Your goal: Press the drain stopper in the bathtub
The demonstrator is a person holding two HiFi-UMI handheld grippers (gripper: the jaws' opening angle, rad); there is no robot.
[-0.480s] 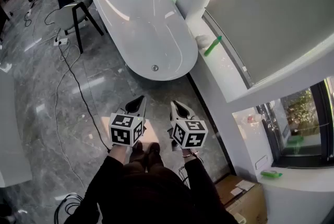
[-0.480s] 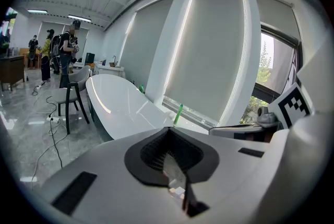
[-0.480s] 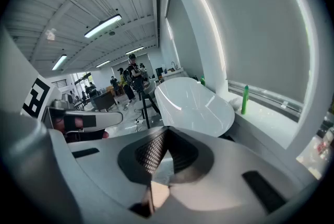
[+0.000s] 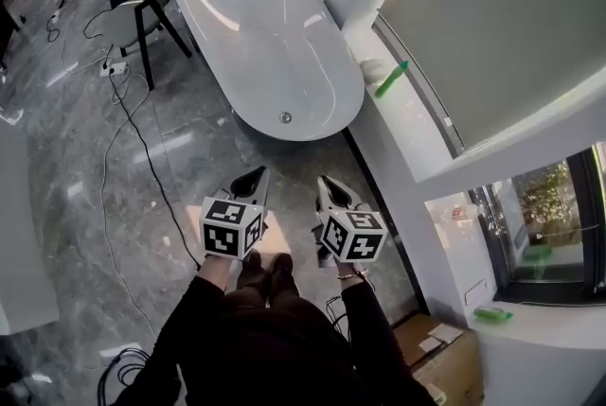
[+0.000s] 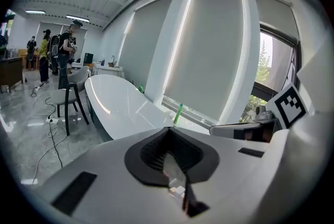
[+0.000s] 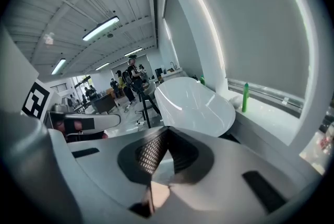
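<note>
We stand short of the tub, left gripper and right gripper both closed on nothing. The stopper sits at its near end, well apart. Approach underway, we judge; next, lower one tip onto it.

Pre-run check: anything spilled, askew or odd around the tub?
Nothing spilled or broken. The bathtub looks empty, with the drain stopper at its near end. The only untidy thing is a black cable trailing across the floor beside the tub from a power strip.
</note>
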